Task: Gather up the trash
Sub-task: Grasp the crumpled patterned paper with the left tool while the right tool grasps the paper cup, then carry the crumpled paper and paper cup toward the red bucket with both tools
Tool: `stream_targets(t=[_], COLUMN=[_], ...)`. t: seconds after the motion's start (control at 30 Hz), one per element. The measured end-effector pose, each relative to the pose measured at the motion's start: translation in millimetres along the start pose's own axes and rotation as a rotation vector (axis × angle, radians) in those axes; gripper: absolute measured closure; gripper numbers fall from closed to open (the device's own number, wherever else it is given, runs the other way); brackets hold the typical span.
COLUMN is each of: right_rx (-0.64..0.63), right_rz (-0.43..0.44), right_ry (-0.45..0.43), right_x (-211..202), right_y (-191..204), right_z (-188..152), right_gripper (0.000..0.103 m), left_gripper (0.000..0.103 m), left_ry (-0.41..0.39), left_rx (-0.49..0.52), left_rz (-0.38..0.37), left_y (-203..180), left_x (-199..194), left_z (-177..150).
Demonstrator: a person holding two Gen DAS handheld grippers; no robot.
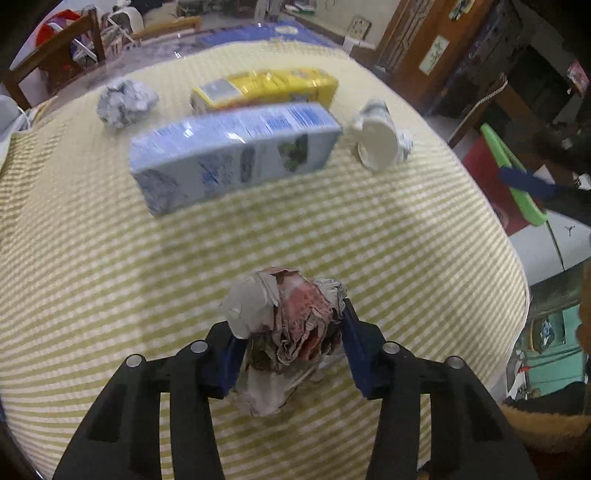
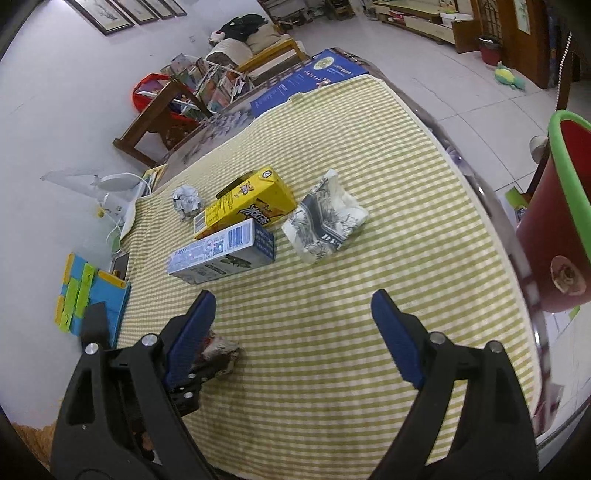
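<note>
I'm looking into a lived-in home, a living or dining room. The table under its green-checked cloth is my landmark: beyond its far end stand a wooden chair and a crammed book rack, framed pictures hang above them, and pale tiled floor spreads to its right.

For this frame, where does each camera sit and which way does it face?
Left wrist: on the left gripper, angled down at the striped cloth; its jaws clamp a crumpled wad.
Right wrist: on the right gripper, angled down; jaws open and empty.
Shared: blue carton, yellow carton, the wad, red bin.
</note>
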State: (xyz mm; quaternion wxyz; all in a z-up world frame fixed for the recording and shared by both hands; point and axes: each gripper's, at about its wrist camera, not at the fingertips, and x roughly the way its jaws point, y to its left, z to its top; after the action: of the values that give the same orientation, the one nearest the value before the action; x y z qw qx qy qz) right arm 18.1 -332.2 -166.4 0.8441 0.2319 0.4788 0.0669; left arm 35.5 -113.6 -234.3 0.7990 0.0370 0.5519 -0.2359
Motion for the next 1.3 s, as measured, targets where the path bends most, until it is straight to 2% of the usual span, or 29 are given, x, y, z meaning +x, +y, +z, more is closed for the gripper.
stream_targets(t=[0.2, 0.47, 0.6, 0.67, 0.7, 0.73, 0.87, 1.07, 1.3], right_rx=[-0.003, 0.348, 0.405, 0.417, 0.426, 0.437, 0.408, 0.32, 0.258], right_rz=[-0.073, -0.126, -0.153, -0.167, -0.16, -0.141, -0.111, -0.063, -0.016], right_ry=[-0.047, -0.003, -0.001, -0.005, -0.002, 0.003, -0.016, -0.056, -0.08], right_x=[30.8, 87.9, 103.8, 109.7, 112.5, 115.1, 106.3, 68.6, 23.0], right_y=[16.2, -22.1, -22.7, -21.3, -22.7, -24.0, -22.1, -11.6, -3.7], right_z=[23.8, 47.9, 45.8, 43.2, 42.4, 40.9, 37.1, 32.5, 18.5], right_gripper=[0.018, 0.018, 0.02, 0.032, 0.042, 0.046, 0.048, 0.048, 0.048], left_gripper=[0.057, 0.055, 0.055, 0.055, 0.054, 0.054, 0.054, 0.054, 0.055], left_ry=[-0.056, -0.063, -0.061, -0.06, -0.058, -0.058, -0.061, -0.069, -0.07], left_rx=[-0.028, -0.073, -0.102, -0.11, -0.114, -0.115, -0.107, -0.082, -0.045], left_rz=[0.006, 0.046, 0.06, 0.065, 0.066, 0.067, 0.063, 0.045, 0.011], left_y=[25.3, 58.1, 72.5, 76.7, 78.6, 79.7, 79.2, 69.8, 44.6], left_x=[-25.9, -47.3, -49.0, -49.7, -49.5, -50.1, -53.0, -49.4, -38.8], left_z=[1.3, -12.6, -20.7, -21.4, -21.5, -22.3, -24.0, -14.5, 10.2])
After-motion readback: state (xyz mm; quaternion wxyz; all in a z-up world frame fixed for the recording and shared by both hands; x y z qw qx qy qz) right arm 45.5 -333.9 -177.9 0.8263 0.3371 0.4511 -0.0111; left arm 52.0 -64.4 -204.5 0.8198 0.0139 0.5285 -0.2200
